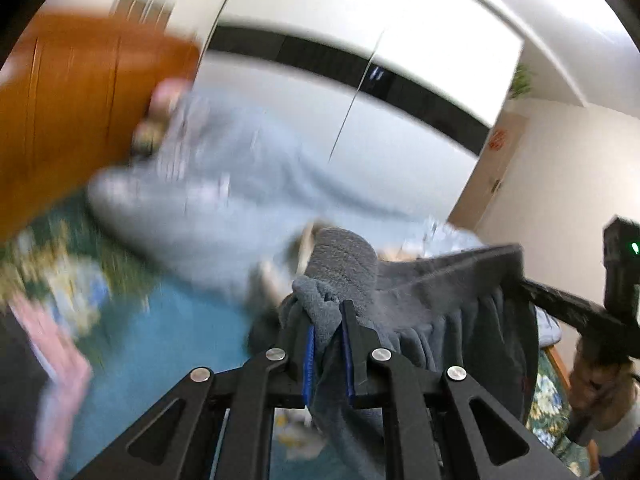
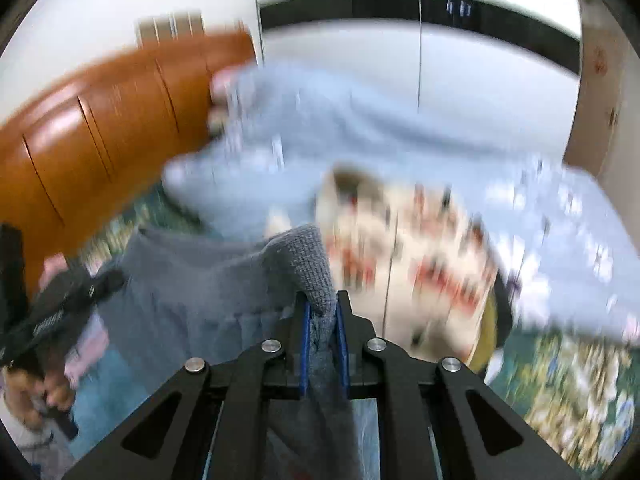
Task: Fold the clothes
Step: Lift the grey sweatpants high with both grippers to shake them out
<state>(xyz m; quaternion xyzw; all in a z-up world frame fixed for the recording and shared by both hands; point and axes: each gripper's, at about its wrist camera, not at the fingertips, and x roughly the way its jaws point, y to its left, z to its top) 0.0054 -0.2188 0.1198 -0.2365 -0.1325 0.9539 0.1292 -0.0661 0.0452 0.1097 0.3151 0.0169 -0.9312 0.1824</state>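
Each hand-held gripper, left and right, is pinched on a corner of the grey garment, which hangs stretched between them above the bed. Both views are blurred, and only a small fold sits between each set of pads, so a sharp shake could likely pull a corner free. The loose cloth might then land on the pale-blue quilt instead of lying flat.

Grey garment — fuzzy knit cloth (ribbed hem) — beside the glossy orange wooden headboard.
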